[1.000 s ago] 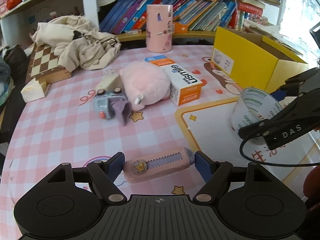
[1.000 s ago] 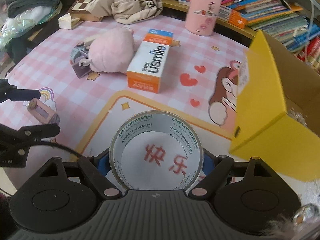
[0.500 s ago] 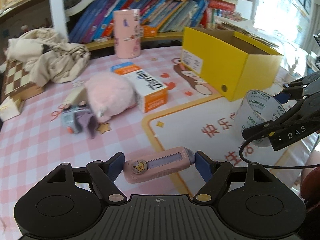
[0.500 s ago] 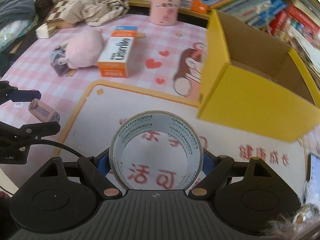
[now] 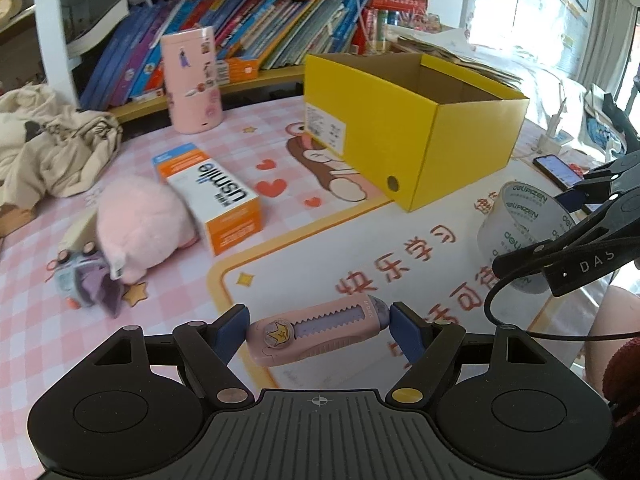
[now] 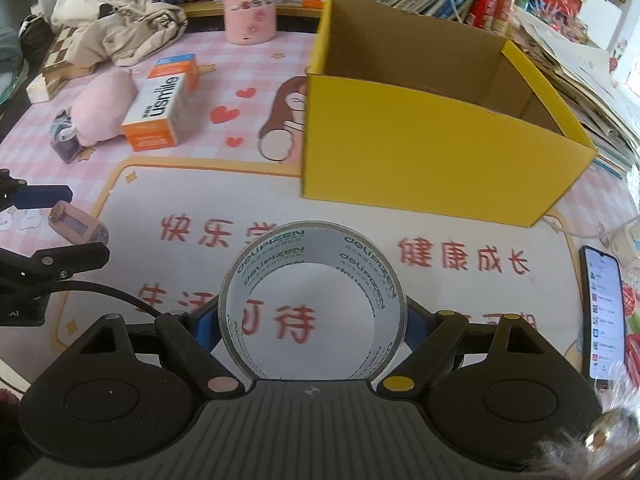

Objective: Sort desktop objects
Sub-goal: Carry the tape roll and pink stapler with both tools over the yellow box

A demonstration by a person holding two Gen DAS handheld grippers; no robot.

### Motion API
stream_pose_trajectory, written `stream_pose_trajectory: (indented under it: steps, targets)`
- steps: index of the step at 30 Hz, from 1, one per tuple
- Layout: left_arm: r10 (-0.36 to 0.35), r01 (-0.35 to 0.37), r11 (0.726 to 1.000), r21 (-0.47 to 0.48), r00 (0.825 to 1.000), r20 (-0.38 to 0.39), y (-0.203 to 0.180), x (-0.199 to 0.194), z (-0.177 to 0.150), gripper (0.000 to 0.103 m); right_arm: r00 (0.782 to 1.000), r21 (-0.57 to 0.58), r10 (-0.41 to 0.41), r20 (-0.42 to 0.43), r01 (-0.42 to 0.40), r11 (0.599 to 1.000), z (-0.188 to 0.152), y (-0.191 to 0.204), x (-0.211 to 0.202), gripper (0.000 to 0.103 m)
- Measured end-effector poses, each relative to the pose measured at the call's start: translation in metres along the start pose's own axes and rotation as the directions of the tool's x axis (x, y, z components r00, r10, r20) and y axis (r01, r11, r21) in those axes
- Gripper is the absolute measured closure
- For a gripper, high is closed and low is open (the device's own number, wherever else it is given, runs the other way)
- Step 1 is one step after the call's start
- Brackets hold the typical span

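A pink utility knife [image 5: 318, 330] is pinched end to end between the blue pads of the left hand-held gripper [image 5: 319, 330] and is held clear above the surface [image 5: 180, 288]. A roll of clear tape [image 6: 314, 306] is clamped by its outer sides in the right hand-held gripper [image 6: 313, 320], with its open core turned toward the camera. A yellow cardboard box [image 6: 432, 152], open at the top, is seen on the far right part of the surface, beyond both tools. Further left, an orange and white carton [image 5: 212, 196] is laid just beside a pink plush toy [image 5: 140, 228], and a pink cylinder [image 5: 192, 80] is stood upright near the bookshelf [image 5: 256, 28]. A phone [image 6: 606, 312] is seen lying at the right edge.
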State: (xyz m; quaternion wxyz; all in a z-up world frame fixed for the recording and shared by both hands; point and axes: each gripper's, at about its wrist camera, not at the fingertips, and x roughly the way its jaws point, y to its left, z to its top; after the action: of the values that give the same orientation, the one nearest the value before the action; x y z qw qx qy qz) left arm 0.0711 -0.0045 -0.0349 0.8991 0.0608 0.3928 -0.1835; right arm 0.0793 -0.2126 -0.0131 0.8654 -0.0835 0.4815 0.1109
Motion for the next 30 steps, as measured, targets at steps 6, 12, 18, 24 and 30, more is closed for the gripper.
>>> stream_pose_trajectory:
  steps: [6,12,18,24,30]
  targets:
    - [0.006,-0.006,1.000,0.011,1.000,-0.001,-0.022,0.007,0.012,0.026,1.000,0.006,0.005,0.008,-0.005,1.000,-0.001,-0.026,-0.002,0.019]
    - [0.023,-0.023,1.000,0.005,1.000,-0.008,-0.043,0.015,0.023,0.026,1.000,-0.006,0.019,0.009,-0.019,1.000,0.000,-0.051,-0.001,0.019]
    - [0.036,-0.036,0.999,0.008,0.999,-0.020,-0.066,0.024,0.034,0.026,0.999,-0.005,0.035,0.003,-0.035,0.999,0.000,-0.079,0.002,0.019]
    - [0.045,-0.045,0.999,0.016,0.999,-0.026,-0.089,0.034,0.045,0.026,0.999,-0.008,0.046,0.000,-0.046,0.999,-0.001,-0.105,0.005,0.019]
    - [0.060,-0.059,0.998,0.012,0.998,-0.014,-0.109,0.043,0.056,0.026,0.998,-0.021,0.057,0.011,-0.057,0.998,0.000,-0.129,0.004,0.019]
